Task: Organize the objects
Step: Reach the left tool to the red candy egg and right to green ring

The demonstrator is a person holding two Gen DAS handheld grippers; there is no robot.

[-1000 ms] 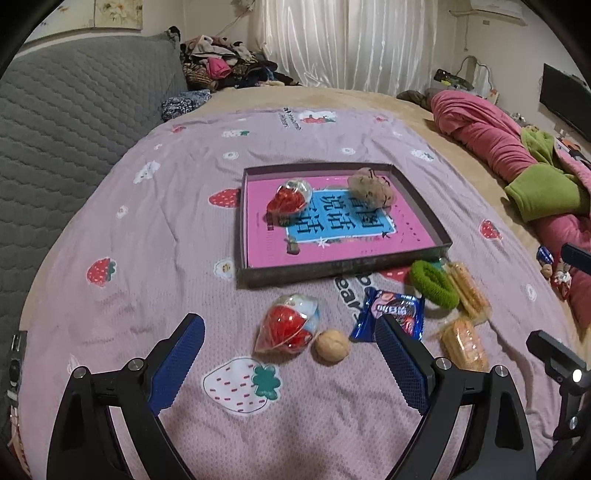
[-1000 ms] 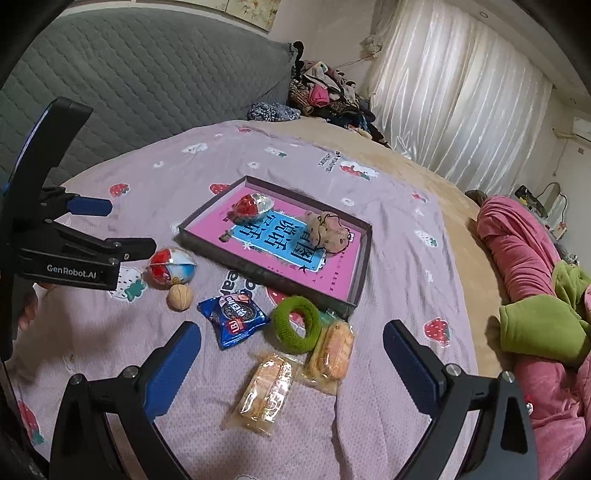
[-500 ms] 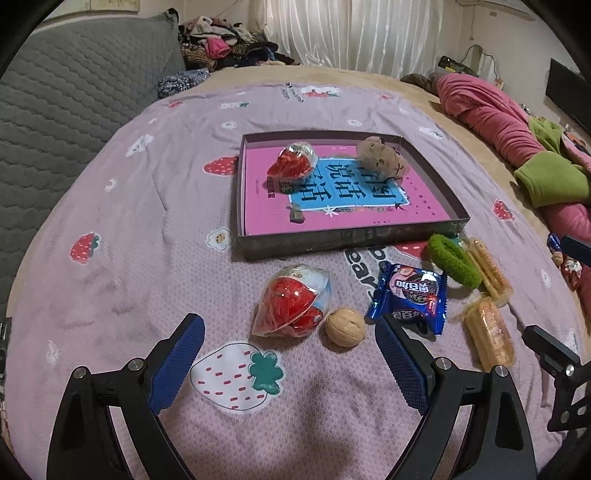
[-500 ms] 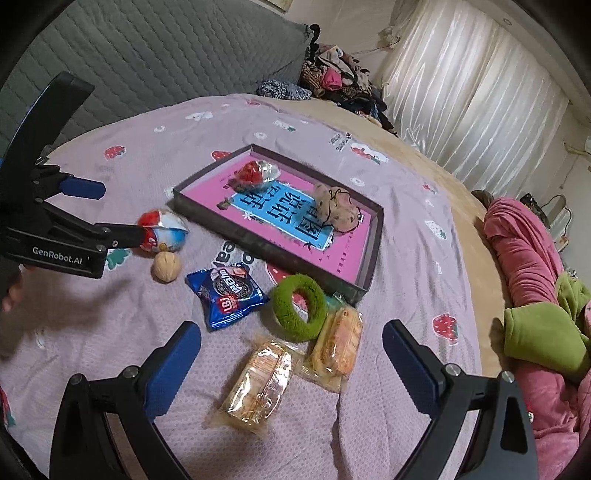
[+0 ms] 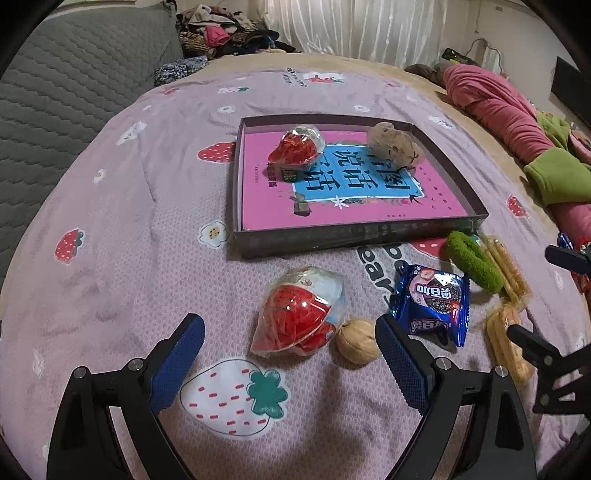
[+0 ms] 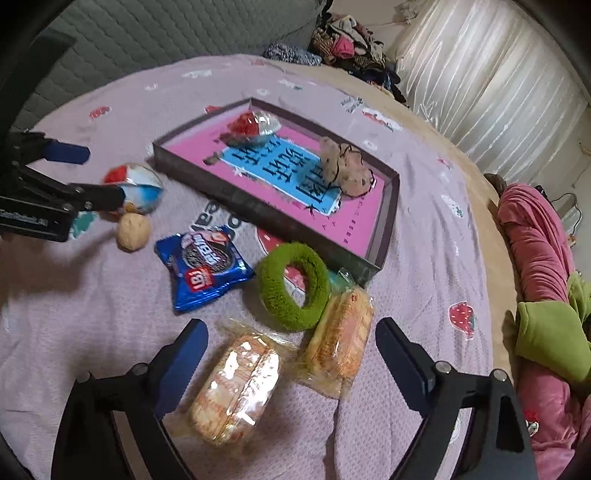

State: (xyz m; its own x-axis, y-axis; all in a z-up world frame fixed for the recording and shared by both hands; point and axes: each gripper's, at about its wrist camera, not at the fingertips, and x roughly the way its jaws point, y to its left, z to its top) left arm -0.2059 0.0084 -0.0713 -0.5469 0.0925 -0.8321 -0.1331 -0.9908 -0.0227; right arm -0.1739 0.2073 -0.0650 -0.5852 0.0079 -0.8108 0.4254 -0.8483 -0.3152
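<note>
My left gripper (image 5: 288,332) hangs open low over the bedspread, with a red wrapped snack pack (image 5: 299,314) and a walnut (image 5: 356,347) between its fingers, untouched. A blue cookie pack (image 5: 432,302) lies just right of it. My right gripper (image 6: 291,332) is open and its jaws are closing around two wafer packs (image 6: 236,387) (image 6: 343,339), with no pad touching them. A green hair ring (image 6: 291,291) lies just beyond. The dark tray (image 5: 354,240) holds a pink book, a second red pack (image 5: 299,147) and a brown plush (image 5: 395,146).
Pink and green bedding (image 5: 509,110) is bunched along the right side of the bed. A grey quilted headboard (image 5: 55,92) rises at the left. Clothes (image 5: 221,33) are piled at the far end, before white curtains.
Both grippers have sunk toward the bedspread, so the items loom larger. The right gripper's jaws have narrowed a little. Nothing has been picked up or moved.
</note>
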